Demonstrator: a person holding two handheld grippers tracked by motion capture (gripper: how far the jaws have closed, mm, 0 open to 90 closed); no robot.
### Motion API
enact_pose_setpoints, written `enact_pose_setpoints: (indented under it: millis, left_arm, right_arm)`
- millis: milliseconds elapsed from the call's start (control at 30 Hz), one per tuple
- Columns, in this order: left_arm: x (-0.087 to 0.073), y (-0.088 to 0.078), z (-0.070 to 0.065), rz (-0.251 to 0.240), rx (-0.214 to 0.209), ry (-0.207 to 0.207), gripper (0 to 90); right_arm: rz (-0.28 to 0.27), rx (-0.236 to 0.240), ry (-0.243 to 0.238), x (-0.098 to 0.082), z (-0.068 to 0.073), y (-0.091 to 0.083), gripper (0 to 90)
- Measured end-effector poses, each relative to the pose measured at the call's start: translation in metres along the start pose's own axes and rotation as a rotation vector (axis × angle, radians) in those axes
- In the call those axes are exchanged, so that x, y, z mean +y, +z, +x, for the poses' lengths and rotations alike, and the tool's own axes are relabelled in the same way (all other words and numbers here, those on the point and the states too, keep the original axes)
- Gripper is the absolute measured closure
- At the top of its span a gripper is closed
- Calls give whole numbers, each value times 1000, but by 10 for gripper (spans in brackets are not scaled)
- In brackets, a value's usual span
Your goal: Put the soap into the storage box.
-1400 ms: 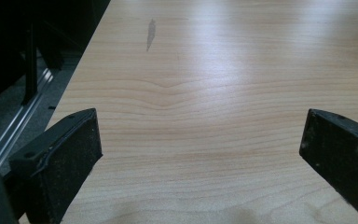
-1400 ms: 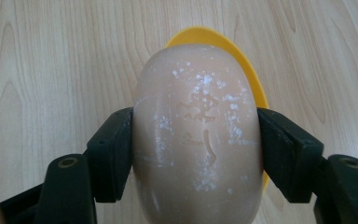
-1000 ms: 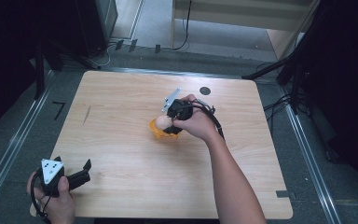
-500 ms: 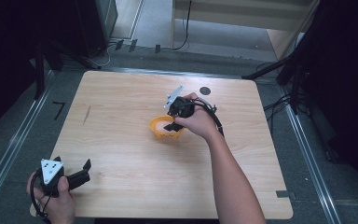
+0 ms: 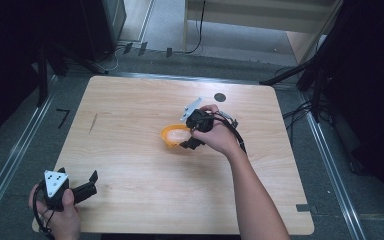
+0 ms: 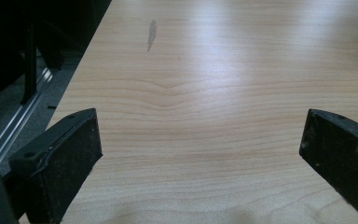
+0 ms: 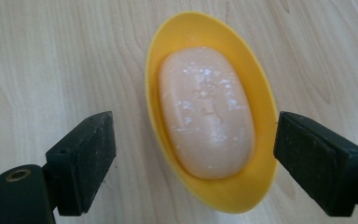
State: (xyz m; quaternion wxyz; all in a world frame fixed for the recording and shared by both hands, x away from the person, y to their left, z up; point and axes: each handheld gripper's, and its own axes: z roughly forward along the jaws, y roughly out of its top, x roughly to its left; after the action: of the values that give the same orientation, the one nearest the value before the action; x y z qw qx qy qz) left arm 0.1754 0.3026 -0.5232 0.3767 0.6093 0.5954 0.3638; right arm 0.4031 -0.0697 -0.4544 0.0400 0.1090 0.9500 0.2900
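Note:
A pale peach bar of soap [image 7: 206,112] lies in an oval yellow dish [image 7: 261,93] on the wooden table [image 5: 130,125]. In the high view the dish [image 5: 171,135] sits near the table's middle, with my right gripper [image 5: 192,137] just over its right side. In the right gripper view that gripper [image 7: 193,147] is open, its jaws wide apart on either side of the dish and holding nothing. My left gripper [image 5: 91,182] rests at the near left corner, and in the left gripper view it [image 6: 200,144] is open over bare wood.
A small dark round mark [image 5: 220,97] lies on the table behind the right hand. A thin dark streak [image 5: 93,122] marks the wood at the left. Metal rails [image 5: 15,155] run along the floor beside the table.
My right gripper has drawn back to the right off the dish. The soap it held over the dish now lies in it. The left gripper has stayed still.

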Motion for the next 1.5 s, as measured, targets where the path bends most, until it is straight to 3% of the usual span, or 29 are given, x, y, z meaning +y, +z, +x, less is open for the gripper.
enact_pose_setpoints:
  millis: [200,267,433,800,1100,1500]
  left_arm:
    - [0,0,0,0,-2,1,0]
    - [0,0,-1,0,-1,1,0]
    - [0,0,-1,1,-1,3,0]
    - [0,1,-1,2,-1,6,0]
    - [0,1,-2,2,1,8,0]
    - [0,1,-2,4,0,6,0]
  right_arm:
    - [-13,17,24,-6,4,-5,120]
    - [-20,19,33,-10,7,-8,52]
    - [-17,17,65,-18,13,-14,11]
    - [-44,-11,143,-45,20,-24,3]
    - [-60,-41,159,-59,30,-31,0]
    - [-97,-86,219,-82,40,-40,0]
